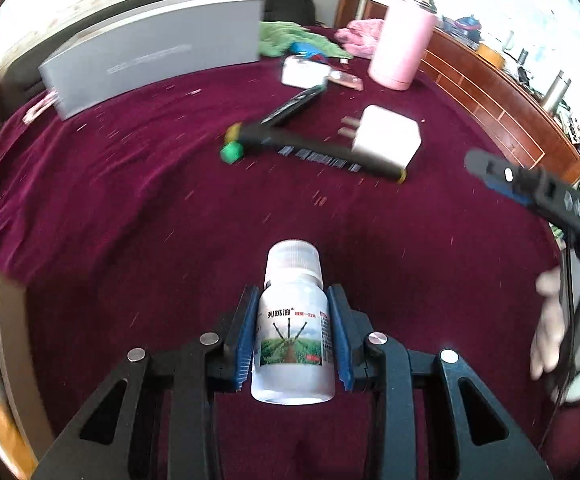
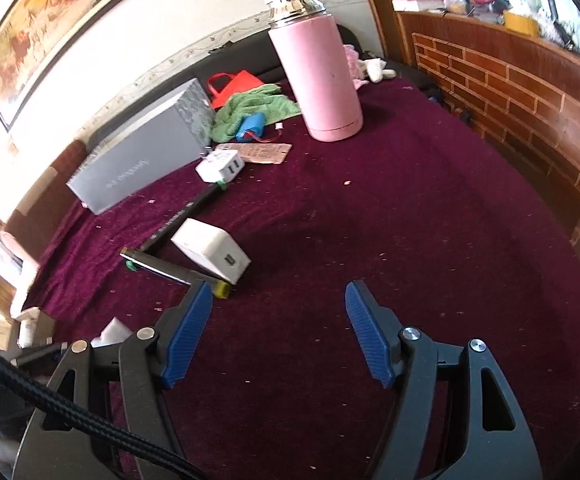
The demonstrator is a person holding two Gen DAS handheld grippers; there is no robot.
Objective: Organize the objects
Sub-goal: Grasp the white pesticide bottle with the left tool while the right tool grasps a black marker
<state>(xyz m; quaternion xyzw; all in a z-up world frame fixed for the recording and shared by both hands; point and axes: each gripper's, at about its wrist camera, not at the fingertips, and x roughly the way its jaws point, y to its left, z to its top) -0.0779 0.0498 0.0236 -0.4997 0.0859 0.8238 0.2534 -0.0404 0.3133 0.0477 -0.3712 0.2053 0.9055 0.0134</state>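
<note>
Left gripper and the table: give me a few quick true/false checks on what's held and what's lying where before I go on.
1. The left gripper is shut on the white bottle. True.
2. The right gripper holds the white charger. False: its jaws stand open with nothing between them; the charger lies on the maroon cloth.
3. The pink flask stands upright. True.
4. The grey box lies on the green towel. False: the box rests on the cloth beside the towel.
5. The bottle's cap is off. False: a white cap is on it.
</note>
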